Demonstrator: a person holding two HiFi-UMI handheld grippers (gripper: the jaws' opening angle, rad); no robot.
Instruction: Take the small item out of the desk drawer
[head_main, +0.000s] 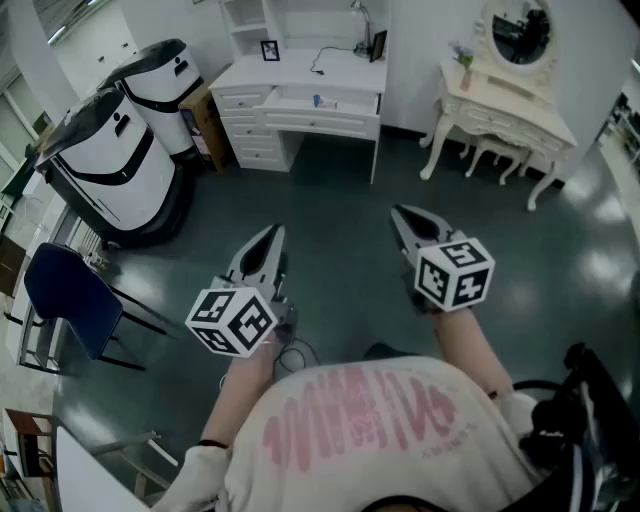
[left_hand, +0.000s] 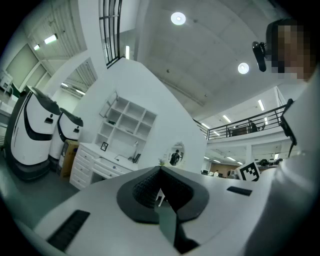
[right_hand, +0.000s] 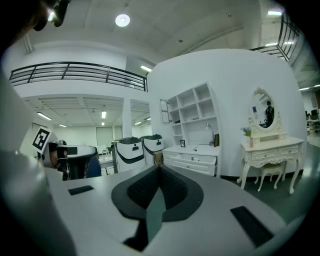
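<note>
The left gripper (head_main: 273, 233) and right gripper (head_main: 398, 212) are pale grey with black ribbed pads (right_hand: 141, 189), and each carries a cube of black-and-white squares. Beyond the fingertips the desk (head_main: 300, 72) is white, with a small bluish item (head_main: 318, 100) in its white drawer (head_main: 345, 103). Right of the right fingers is a cream dressing table (head_main: 505, 112). Left of the left fingers are white-and-black machines (head_main: 120, 165) and a dark blue chair (head_main: 65, 290). The floor (head_main: 340, 200) is dark grey-green.

We see a white dressing table (head_main: 505, 115) at the upper right, with an oval mirror (head_main: 520, 32) standing on it and a small vase of flowers (head_main: 463, 57) at its left end. Two white-and-black machines (head_main: 120, 165) stand side by side at the left, with a blue chair (head_main: 65, 295) near them on the dark floor (head_main: 340, 200).
</note>
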